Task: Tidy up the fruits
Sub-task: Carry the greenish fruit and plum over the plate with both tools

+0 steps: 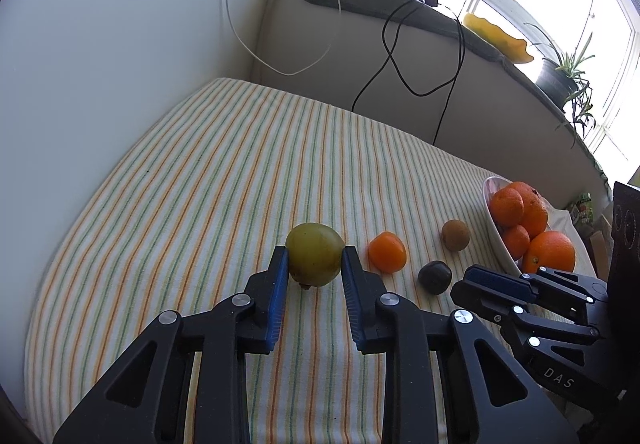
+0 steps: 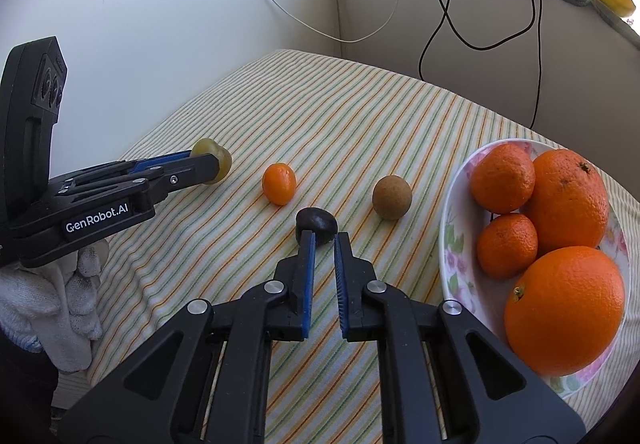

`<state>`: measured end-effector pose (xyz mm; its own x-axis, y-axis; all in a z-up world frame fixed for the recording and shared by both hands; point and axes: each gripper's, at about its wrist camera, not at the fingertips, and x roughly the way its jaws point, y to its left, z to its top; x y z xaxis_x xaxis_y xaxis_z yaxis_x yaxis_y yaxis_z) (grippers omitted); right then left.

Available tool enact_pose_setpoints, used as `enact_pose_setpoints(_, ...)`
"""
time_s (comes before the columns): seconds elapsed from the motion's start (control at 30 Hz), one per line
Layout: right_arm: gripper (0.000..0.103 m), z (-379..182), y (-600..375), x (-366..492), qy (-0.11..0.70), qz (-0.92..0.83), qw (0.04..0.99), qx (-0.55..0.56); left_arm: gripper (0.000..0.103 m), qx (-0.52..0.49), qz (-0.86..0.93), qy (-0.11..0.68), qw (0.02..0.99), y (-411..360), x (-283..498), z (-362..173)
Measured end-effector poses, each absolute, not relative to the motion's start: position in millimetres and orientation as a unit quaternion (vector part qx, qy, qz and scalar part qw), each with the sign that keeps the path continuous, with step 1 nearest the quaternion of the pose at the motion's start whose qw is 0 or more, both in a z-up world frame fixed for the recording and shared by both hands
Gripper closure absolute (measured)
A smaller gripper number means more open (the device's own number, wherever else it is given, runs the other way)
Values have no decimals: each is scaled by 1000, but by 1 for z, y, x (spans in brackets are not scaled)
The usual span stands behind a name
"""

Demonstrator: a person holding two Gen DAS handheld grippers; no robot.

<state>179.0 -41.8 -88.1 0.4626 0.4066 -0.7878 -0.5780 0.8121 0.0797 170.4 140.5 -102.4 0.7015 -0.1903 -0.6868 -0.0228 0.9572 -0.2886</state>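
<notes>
A: Striped cloth (image 1: 240,164) over the table, window behind. Toward the left edge: left gripper (image 1: 314,264) clamped on the green fruit (image 1: 314,258).

B: Mid-cloth: right gripper (image 2: 322,238) pinching the dark fruit (image 2: 316,222). Right edge: bowl (image 2: 450,228) of oranges. Grasping step, seemingly; next, lifting both into the bowl.

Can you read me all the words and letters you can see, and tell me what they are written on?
"GenRobot.AI" in white letters, on the side of the left gripper, seen from the right wrist camera.
"DAS" in pale letters, on the body of the right gripper, seen from the left wrist camera.
A packet at the right edge, past the bowl, has print too small and blurred to read.
The fruits and the striped cloth carry no writing.
</notes>
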Motion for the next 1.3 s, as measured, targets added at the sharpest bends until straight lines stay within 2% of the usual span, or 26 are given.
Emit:
enact_pose_setpoints(0.03,82,-89,-40,181,429,296,848,-96,78,-139,-46,383,912,141,170,-103)
enact_pose_setpoints(0.33,82,-99,-22,192,436,296,842,-117,78,-143,-45,384,911,144,170,-103)
enact_pose_setpoints(0.6,87,-97,-24,195,435,294,844,-111,78,-144,-47,375,915,142,164,-96)
enact_pose_setpoints(0.97,88,-73,-51,175,416,308,852,-83,78,-133,-66,360,921,127,151,-80)
enact_pose_setpoints(1.3,88,-42,-99,160,389,302,869,-56,78,-122,-108,348,923,81,148,-60)
